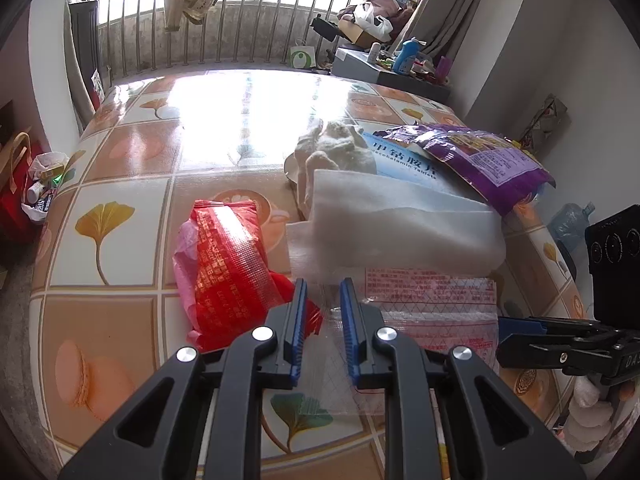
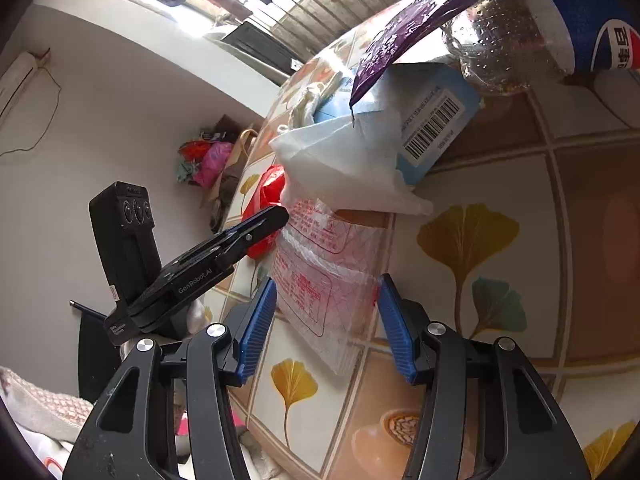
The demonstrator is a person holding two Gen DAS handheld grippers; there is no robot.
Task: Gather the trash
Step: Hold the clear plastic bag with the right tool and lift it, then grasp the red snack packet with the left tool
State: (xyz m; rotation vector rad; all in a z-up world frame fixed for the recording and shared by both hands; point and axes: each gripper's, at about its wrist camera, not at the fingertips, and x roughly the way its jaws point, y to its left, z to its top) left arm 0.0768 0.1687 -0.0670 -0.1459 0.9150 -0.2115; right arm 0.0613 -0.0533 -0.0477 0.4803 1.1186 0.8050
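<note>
Right wrist view: your right gripper jaws are spread around the clear wrapper (light, slippery, crinkly film); pinch its near edge. Left gripper jaws are also spread.

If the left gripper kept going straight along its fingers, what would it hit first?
Most likely the clear printed plastic bag already lying between the open fingers of the left gripper; just beyond it sits the white foam sheet. Depth is hard to judge.

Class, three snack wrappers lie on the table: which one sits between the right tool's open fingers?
The clear wrapper with red print. It lies between the right tool fingers, while the red wrapper and purple wrapper lie farther off.
</note>
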